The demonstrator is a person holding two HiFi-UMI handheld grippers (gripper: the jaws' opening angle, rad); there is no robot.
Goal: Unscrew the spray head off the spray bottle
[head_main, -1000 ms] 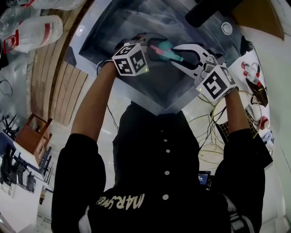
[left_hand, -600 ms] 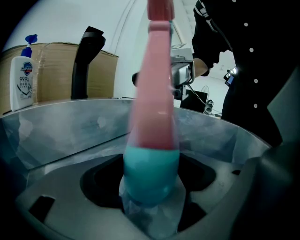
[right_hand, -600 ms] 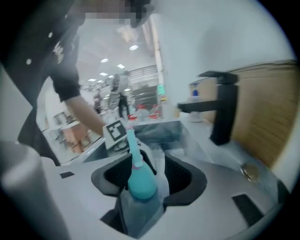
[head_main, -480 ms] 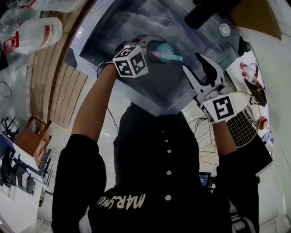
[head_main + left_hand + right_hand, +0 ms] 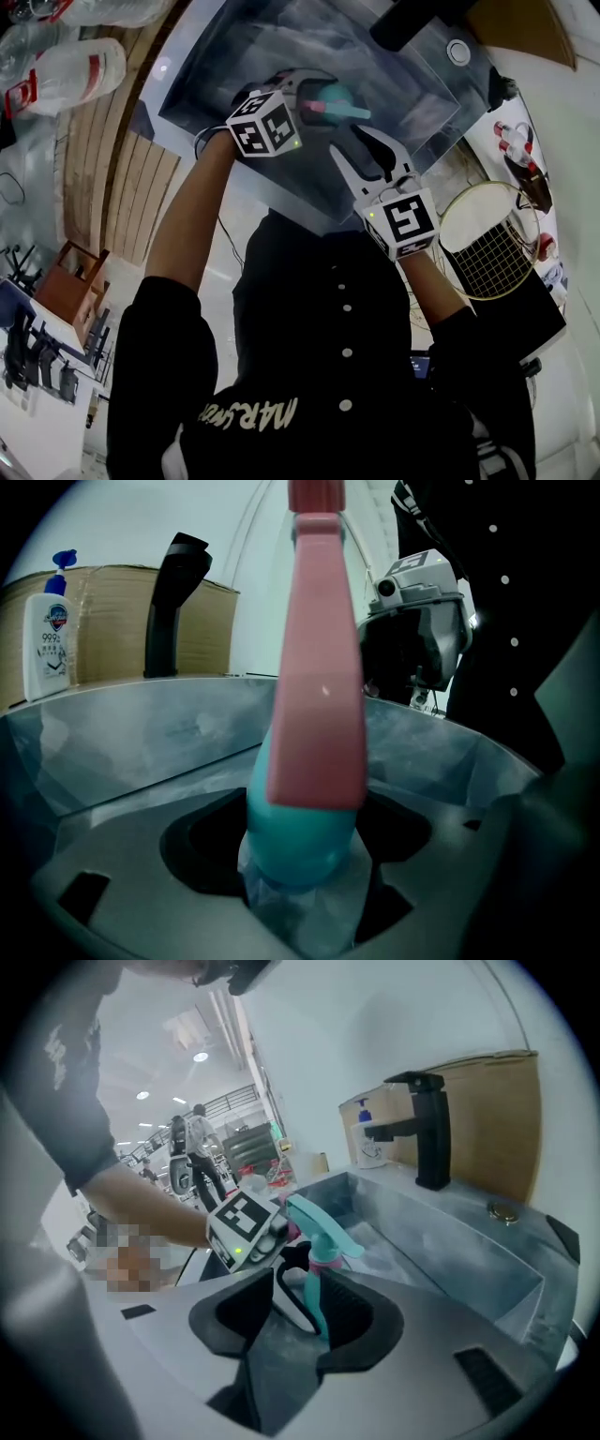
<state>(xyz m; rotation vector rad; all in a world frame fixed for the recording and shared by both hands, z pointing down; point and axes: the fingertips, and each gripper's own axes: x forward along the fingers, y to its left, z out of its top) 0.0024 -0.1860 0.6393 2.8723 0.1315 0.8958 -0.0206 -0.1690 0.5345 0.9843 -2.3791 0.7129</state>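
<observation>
My left gripper (image 5: pixel 305 94) clamps spray bottle (image 5: pixel 314 921) | right gripper (image 5: pixel 295 1326): jaws apart, just been closing, nothing between | spray head (image 5: pixel 323 1227) just ahead, in line.

Head view: the sink (image 5: pixel 234 56) sat ahead of me and below. The spray bottle (image 5: pixel 337 97) hung over the basin, between the jaws of the left tongs (image 5: pixel 305 94), which came in from the left. The right tongs (image 5: pixel 354 142) sat just right of the bottle and nearer me, clear of it. Their jaws had just been closing, with nothing between them. The faucet (image 5: pixel 412 23) stood on the far rim, with a round fitting (image 5: pixel 458 53) on the rim to its right. In the left gripper view I saw a soap bottle (image 5: pixel 45 635) left of the faucet on that back ledge, and a box (image 5: pixel 112 621) behind both. A racket (image 5: pixel 492 234) lay right of the sink, beyond my right arm. Plastic bottles (image 5: pixel 70 66) lay off to the sink's left.
</observation>
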